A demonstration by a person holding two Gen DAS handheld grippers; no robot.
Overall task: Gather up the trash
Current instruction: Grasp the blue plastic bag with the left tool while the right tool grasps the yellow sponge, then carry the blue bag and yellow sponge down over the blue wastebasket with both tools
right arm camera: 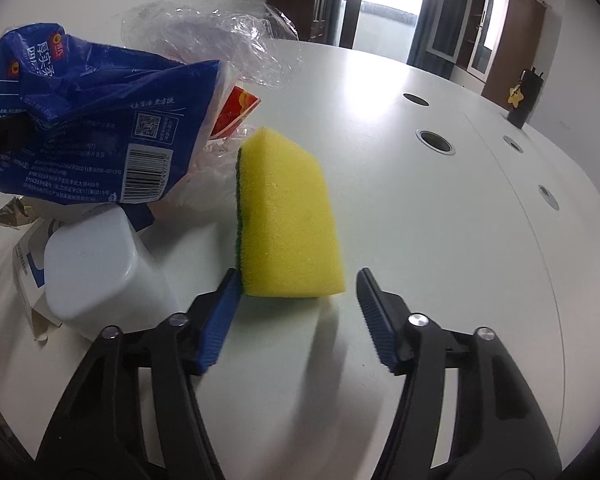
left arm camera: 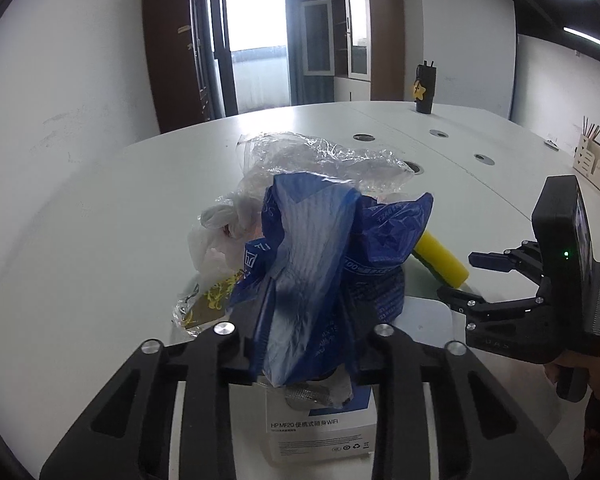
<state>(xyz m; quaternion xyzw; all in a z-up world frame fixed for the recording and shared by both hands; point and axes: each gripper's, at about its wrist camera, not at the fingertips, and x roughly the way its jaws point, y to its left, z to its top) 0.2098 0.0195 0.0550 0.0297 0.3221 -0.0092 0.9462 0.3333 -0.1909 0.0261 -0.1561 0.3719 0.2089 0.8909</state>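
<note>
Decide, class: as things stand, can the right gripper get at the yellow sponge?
Probably yes. The yellow sponge lies just ahead of the right gripper; its near end sits between the open fingers, one finger at its edge, with bare table alongside and nothing blocking.

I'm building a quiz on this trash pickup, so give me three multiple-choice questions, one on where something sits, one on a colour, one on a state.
1. Where is the white box with printed text?
A. under the left gripper's fingers
B. beside the dark tumbler
C. on the floor

2. What colour is the thin layer along the sponge's edge?
A. red
B. green
C. white

3. What are the left gripper's fingers closed on?
A. the sponge
B. nothing
C. the blue plastic bag

Key:
1 A: the white box lies on the table just below the left gripper.
2 B: the sponge is yellow with a green strip.
3 C: the blue plastic bag is pinched between them; the right gripper is open.
</note>
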